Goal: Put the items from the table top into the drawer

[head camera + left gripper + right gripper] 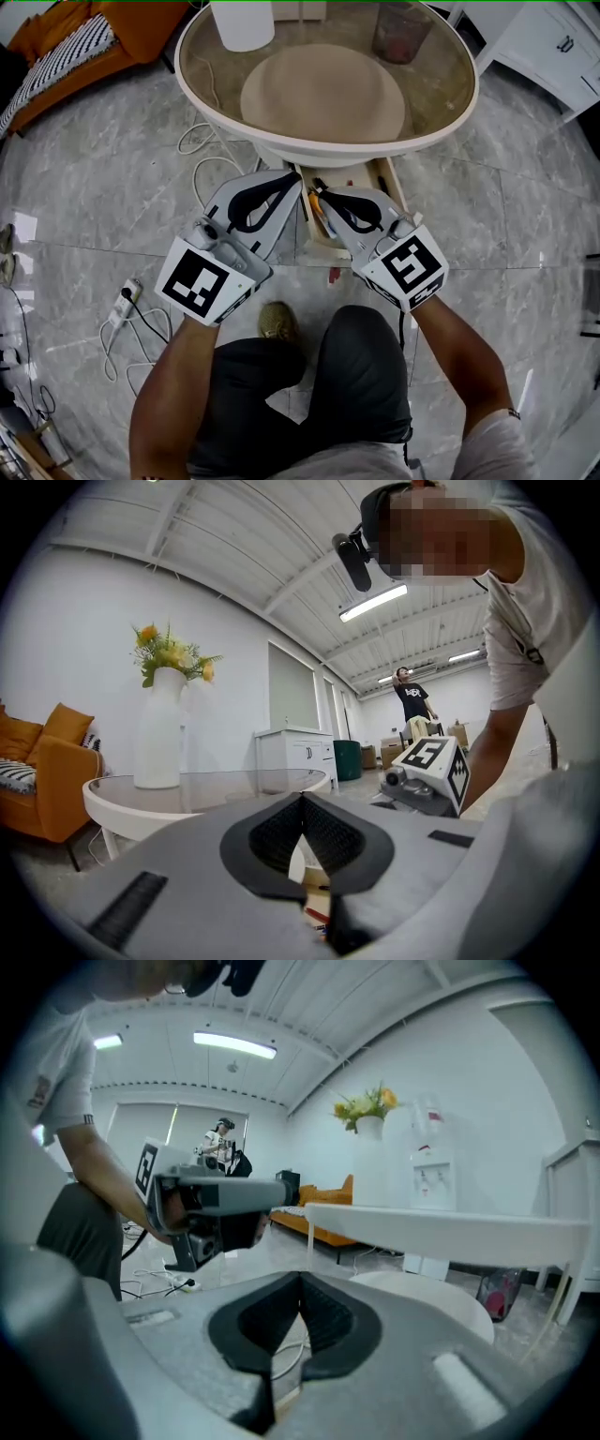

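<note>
- Left gripper (293,187) jaws together, empty, over left side of open drawer (394,187).
- Right gripper (322,190) jaws together, nothing clamped, above drawer.
- Pen-like items (318,216) inside drawer.
- White vase (242,23) on table (328,152) over drawer.

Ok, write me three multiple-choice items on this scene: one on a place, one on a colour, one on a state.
1. Where does the white vase stand?
A. on the round table
B. on the floor
C. inside a cupboard

2. What colour is the sofa?
A. green
B. orange
C. blue

3. How does the drawer under the table stand?
A. pulled open
B. pushed shut
C. taken out and laid on the floor

Answers: 1 A, the head view shows the vase on the glass top; 2 B, its seat and back are orange; 3 A, its open inside shows in front of the table's rim.
</note>
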Motion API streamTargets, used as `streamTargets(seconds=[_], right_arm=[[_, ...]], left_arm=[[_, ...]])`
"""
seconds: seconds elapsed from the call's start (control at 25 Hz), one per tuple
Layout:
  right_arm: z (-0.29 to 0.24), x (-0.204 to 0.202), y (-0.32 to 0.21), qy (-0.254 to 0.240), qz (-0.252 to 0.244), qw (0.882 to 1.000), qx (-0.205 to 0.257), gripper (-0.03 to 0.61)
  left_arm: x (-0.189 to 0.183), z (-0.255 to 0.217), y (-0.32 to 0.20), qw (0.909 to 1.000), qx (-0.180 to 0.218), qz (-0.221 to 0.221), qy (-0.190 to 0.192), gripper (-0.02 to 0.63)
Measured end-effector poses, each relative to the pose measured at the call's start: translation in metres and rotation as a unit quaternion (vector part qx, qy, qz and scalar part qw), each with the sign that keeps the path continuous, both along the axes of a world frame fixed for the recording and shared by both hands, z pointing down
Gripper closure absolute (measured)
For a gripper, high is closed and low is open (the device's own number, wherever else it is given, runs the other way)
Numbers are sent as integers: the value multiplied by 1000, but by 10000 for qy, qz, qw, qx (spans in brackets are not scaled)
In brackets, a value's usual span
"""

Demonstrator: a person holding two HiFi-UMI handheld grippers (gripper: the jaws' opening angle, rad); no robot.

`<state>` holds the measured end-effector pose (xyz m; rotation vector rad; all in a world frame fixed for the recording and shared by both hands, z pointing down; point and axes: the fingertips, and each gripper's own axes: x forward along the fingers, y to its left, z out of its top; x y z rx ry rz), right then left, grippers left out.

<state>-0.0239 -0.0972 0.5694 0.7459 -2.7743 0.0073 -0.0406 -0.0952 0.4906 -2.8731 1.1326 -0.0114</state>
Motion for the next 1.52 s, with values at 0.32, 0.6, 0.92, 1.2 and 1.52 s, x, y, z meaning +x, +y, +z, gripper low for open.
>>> streamTargets(seconds=[0.32,0.6,0.92,1.2,1.52], right_arm=[[-78,-4,2,-397,18,9981,464,577],[-140,8,-16,-624,382,9963,456,578],[-246,-5,-22,-933,228,9941,496,578],[-344,-3,-24,-1064,452,9926,361,578],[-466,-22,-31,-1318,496,9895,337,578]], left_arm=[[-11,-22,-7,9999,115,-85,67,614],[-30,-75,-17,9993,-105,-322,132,614],[-33,-168,-19,9990,-332,-173,-247,614],[-39,-260,-16,9987,-351,-66,-371,614],[-46,-380,-23,9992,-265,63,-288,614]])
